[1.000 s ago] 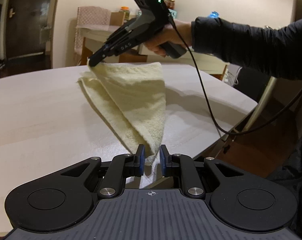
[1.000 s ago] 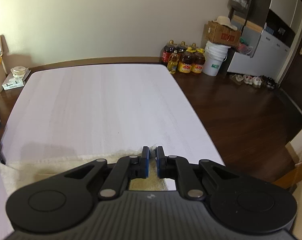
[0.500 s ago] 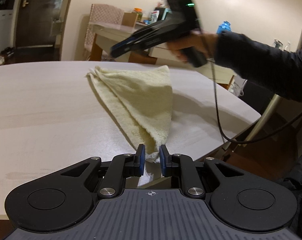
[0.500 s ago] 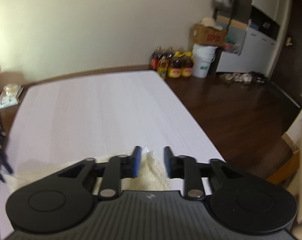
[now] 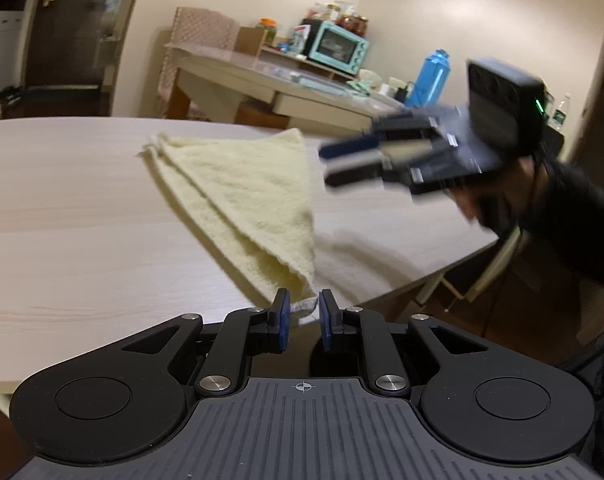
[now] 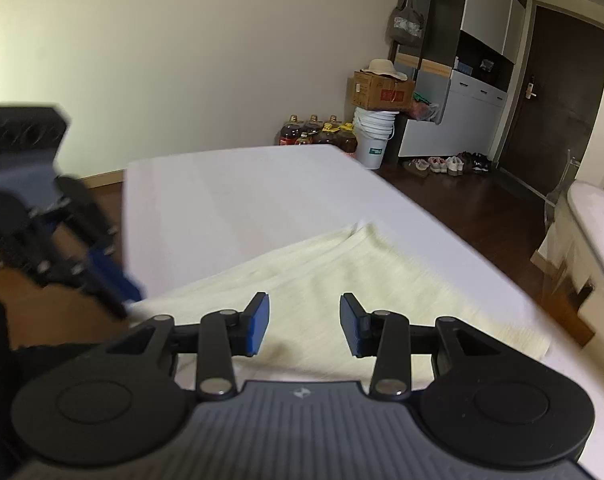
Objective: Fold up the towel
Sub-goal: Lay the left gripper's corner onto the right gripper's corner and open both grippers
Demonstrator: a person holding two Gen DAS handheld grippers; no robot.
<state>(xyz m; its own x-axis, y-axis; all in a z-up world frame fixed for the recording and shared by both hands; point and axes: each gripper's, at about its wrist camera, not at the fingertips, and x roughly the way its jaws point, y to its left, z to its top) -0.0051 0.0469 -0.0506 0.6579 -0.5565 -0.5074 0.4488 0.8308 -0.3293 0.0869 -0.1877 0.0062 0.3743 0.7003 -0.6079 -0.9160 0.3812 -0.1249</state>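
Two claws work a cream towel (image 5: 242,196) folded on the desk (image 5: 62,220): left claw (image 5: 301,314) pinches its near corner to anchor it; right claw (image 6: 304,322) hovers above, jaws apart, empty.

Right gripper (image 6: 304,322) no longer pinches the far towel corner: its jaws now stand apart with nothing between them. In the left wrist view it has left the upper centre of the frame, where it held that corner raised, and sits blurred at centre right (image 5: 328,166), clear of the cloth. The released towel (image 5: 238,196) corner now lies flat on the table (image 5: 62,220), and the folded cloth has settled into a flatter triangle.
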